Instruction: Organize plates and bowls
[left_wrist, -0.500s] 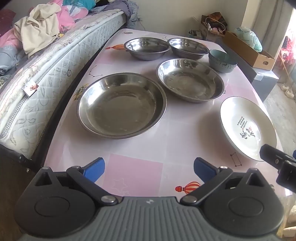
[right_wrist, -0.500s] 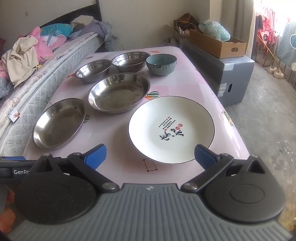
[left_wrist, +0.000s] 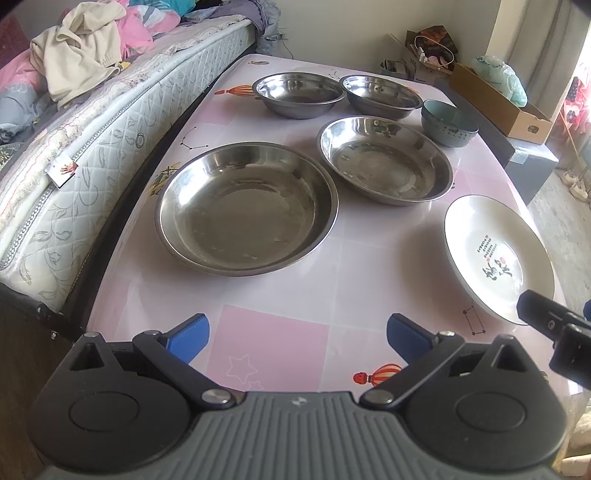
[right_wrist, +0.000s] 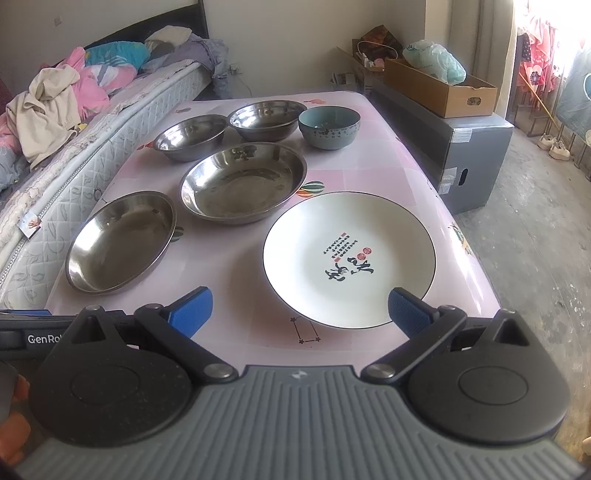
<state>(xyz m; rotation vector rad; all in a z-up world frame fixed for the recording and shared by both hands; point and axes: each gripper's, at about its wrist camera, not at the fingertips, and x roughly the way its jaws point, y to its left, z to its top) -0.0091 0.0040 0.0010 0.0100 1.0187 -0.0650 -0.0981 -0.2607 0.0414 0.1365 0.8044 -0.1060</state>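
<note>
Steel everywhere: we've got two steel plates (left_wrist: 246, 208) (left_wrist: 386, 159) and two steel bowls (left_wrist: 300, 94) (left_wrist: 382, 96) spread over the pink table (left_wrist: 273, 343), with a teal bowl (right_wrist: 328, 126) at the back. Both our grippers, left (left_wrist: 297, 338) and right (right_wrist: 300, 309), have fingers wide and hold nothing, the right one just over the white plate (right_wrist: 349, 258).

A black part of the right gripper (left_wrist: 554, 332) covers the near rim of the white plate (left_wrist: 495, 254) in the left wrist view, the picture's right edge cutting it off. Lettering on the plate and on the teal bowl (right_wrist: 328, 127) is too small to read. The mattress (right_wrist: 74, 173) runs off the left edge.
</note>
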